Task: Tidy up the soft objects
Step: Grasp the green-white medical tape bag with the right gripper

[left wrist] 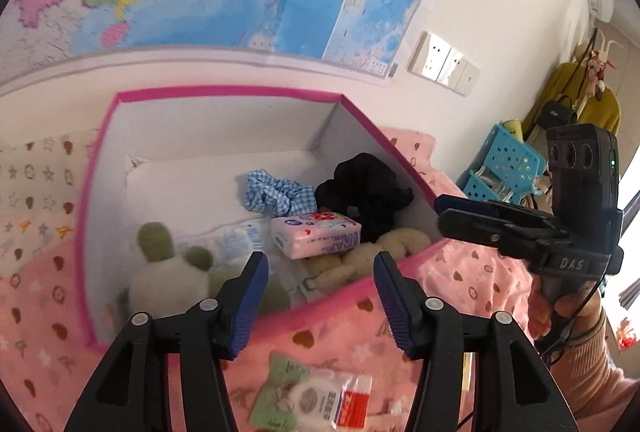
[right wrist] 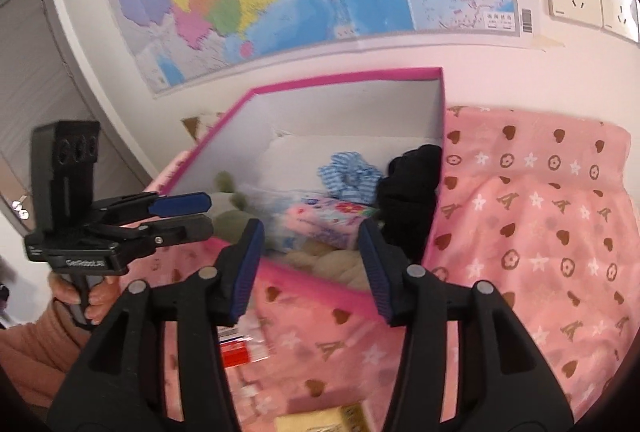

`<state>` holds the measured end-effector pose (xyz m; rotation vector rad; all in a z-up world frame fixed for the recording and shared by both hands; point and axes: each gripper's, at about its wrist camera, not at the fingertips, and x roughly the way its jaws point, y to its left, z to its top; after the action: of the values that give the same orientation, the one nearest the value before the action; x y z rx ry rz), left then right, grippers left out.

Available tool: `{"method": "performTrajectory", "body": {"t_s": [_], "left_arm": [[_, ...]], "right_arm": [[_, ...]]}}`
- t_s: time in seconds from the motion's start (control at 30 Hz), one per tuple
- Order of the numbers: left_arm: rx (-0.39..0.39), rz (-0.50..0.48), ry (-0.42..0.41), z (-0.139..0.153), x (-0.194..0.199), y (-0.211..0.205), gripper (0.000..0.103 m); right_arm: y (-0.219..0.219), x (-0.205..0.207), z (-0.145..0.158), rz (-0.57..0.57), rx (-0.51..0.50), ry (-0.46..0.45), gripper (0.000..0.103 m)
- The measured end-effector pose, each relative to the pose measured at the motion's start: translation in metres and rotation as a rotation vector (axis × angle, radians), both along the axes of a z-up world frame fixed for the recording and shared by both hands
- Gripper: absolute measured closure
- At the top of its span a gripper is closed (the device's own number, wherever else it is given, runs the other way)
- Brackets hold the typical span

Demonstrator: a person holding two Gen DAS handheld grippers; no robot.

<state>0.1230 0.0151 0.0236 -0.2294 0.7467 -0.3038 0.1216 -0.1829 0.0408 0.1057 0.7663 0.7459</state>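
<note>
Both grippers, left gripper (left wrist: 320, 268) and right gripper (right wrist: 310, 236), are spread with nothing between them, over the near edge of the pink box (left wrist: 224, 90) on the blanket (right wrist: 540, 232). The tissue pack (left wrist: 316, 234), scrunchie (left wrist: 276, 194) and plush toys (left wrist: 168, 264) sit inside.

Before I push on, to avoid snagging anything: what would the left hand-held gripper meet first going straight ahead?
Probably the pink tissue pack in the box, just past the near rim. The left hand-held gripper is open and empty; depth is uncertain.
</note>
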Motion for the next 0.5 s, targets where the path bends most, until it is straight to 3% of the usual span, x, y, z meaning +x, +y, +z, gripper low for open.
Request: {"method": "performTrajectory", "body": {"t_s": [0.23, 0.37, 0.5], "left_arm": [[0.000, -0.030, -0.037, 0.004, -0.040, 0.001, 0.041], [0.024, -0.037, 0.006, -0.014, -0.051, -0.001, 0.041], [0.047, 0.000, 0.074, -0.042, -0.052, 0.001, 0.041]], "right_arm": [[0.008, -0.044, -0.003, 0.117, 0.065, 0.027, 0.050], [0.017, -0.062, -0.022, 0.164, 0.070, 0.091, 0.050], [0.036, -0.071, -0.054, 0.189, 0.012, 0.175, 0.050]]}}
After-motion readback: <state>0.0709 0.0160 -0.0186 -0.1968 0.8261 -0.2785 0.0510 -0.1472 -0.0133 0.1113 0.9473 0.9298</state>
